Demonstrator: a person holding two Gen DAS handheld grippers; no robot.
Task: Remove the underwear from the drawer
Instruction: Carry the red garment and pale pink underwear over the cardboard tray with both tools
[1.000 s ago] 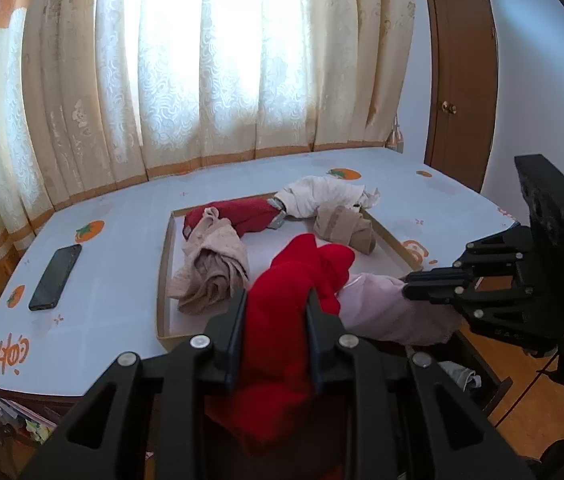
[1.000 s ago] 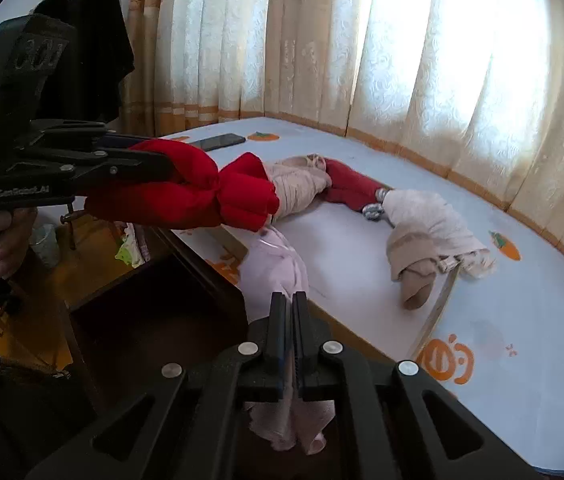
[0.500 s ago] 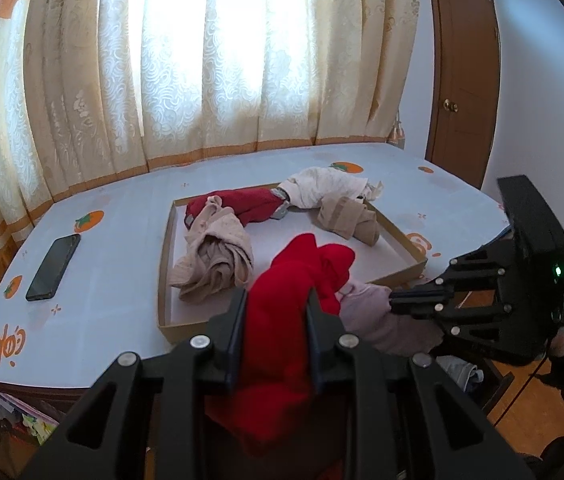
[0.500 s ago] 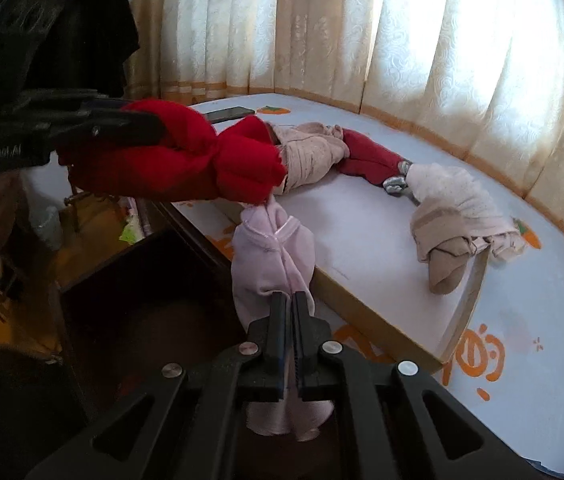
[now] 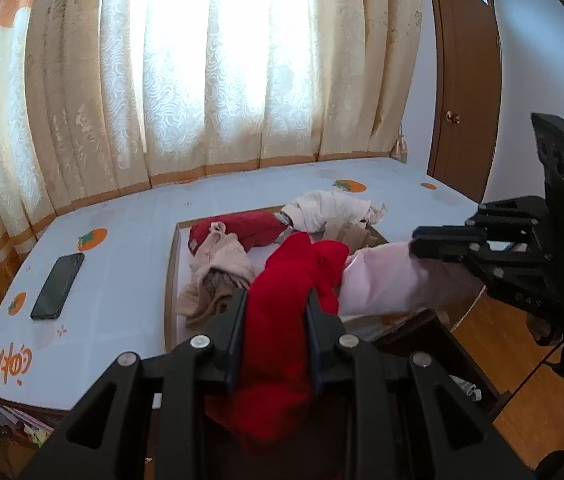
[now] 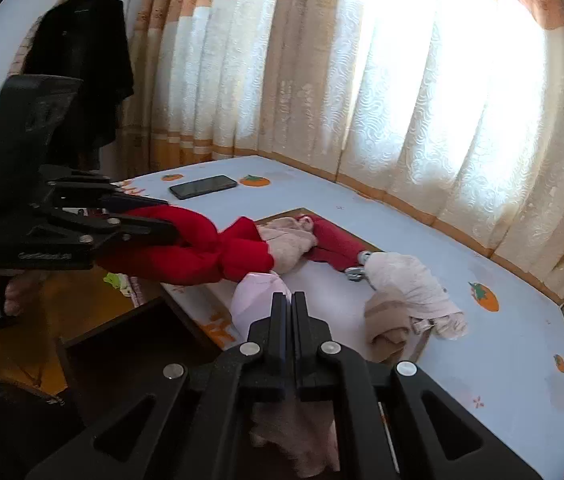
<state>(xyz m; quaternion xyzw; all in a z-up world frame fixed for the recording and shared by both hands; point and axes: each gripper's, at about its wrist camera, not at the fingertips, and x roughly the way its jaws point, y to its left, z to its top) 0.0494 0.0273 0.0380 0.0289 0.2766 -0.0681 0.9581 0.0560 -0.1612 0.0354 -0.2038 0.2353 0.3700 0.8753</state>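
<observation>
1. The red underwear (image 5: 298, 280) and the pink underwear (image 5: 386, 280) both look light, soft and floppy; a pinch on a bunched fold should hold them better than a loose edge would.
2. The left hand-held gripper (image 5: 276, 308) is partly closed, clenched on the red piece, which hangs in the air above the open drawer (image 6: 130, 344).
3. The right hand-held gripper (image 6: 292, 304) is pinched tight on the pink piece, just beside the red one, near the shallow tray (image 5: 172, 276) on the worktop (image 5: 122, 264).
</observation>
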